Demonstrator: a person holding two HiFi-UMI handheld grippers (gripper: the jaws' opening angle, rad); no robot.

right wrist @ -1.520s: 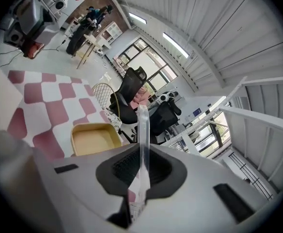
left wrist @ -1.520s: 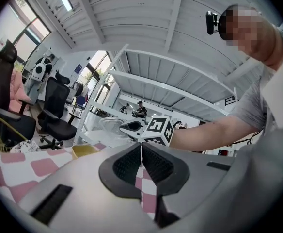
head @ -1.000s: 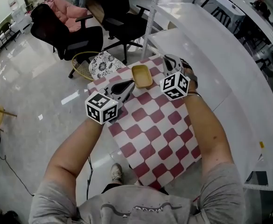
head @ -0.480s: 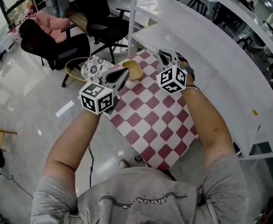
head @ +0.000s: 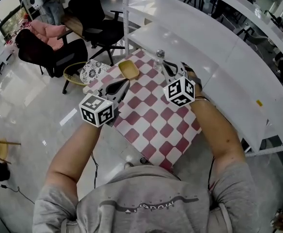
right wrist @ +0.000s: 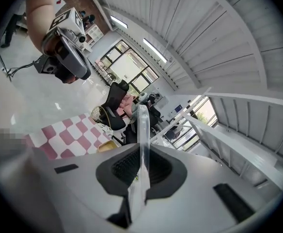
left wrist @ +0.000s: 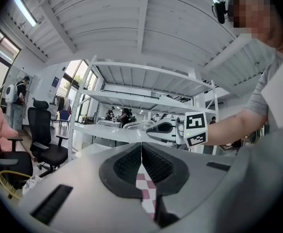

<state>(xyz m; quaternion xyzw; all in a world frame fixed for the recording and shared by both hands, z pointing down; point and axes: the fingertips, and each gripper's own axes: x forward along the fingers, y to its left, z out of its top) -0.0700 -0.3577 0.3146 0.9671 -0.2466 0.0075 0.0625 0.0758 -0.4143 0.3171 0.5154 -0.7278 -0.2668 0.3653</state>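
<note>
My right gripper (head: 165, 66) hangs over the far part of a red-and-white checked cloth (head: 156, 120), shut on a thin clear plastic piece (right wrist: 142, 130) that sticks up between its jaws. In the head view this piece looks like a small clear bottle (head: 159, 57) past the fingertips. My left gripper (head: 126, 82) hovers at the cloth's left edge, jaws pressed together with nothing between them (left wrist: 141, 147). A shallow yellow tray (head: 128, 69) lies on the cloth's far corner, just beyond the left gripper. Each gripper sees the other: the right gripper (left wrist: 165, 127) and the left gripper (right wrist: 66, 57).
White shelving and a long white counter (head: 214, 47) run along the right of the table. Black office chairs (head: 102, 30), a pink-cushioned chair (head: 39, 33) and a wire basket (head: 76, 72) stand on the glossy floor to the left. People stand far off.
Both grippers have drawn back toward me and tilted upward; the left gripper view no longer shows the tray. The clear piece stays in the right jaws. My head camera has shifted.
</note>
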